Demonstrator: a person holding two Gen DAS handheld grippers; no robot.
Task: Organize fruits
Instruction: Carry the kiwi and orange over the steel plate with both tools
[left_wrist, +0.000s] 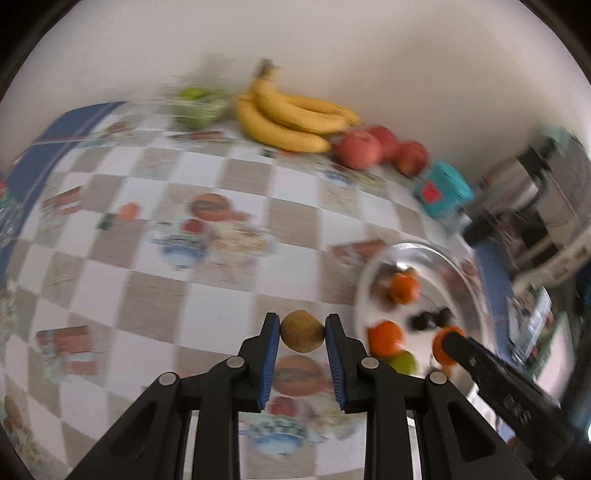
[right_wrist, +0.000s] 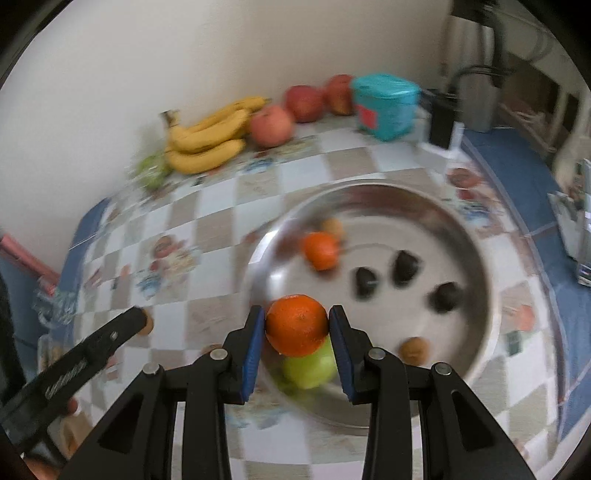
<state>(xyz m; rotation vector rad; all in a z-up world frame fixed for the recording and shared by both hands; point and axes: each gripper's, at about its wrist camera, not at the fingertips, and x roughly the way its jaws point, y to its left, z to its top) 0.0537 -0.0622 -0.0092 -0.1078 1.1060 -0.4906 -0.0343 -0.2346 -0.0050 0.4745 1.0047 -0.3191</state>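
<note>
- the tablecloth with a check pattern (left_wrist: 207, 295) has white and beige squares, with printed food pictures in red, orange and blue, and a dark blue border.
- the small round brown fruit (left_wrist: 302, 331) is dull golden brown.
- the round orange mandarin (right_wrist: 297, 325) is bright orange with a tiny dark spot on the skin.
- the left gripper (left_wrist: 302, 332) and the right gripper (right_wrist: 297, 323) are black with blue pads.
- the wide shiny metal bowl (right_wrist: 476, 236) is silver grey.
- in the bowl lie three black fruits (right_wrist: 405, 266) and a light green apple (right_wrist: 310, 367).
- the bunch of bananas (left_wrist: 288, 114) is yellow.
- the round apples by the wall (left_wrist: 360, 150) are red and pink.
- the plastic tub (right_wrist: 386, 105) is teal with a red label.
</note>
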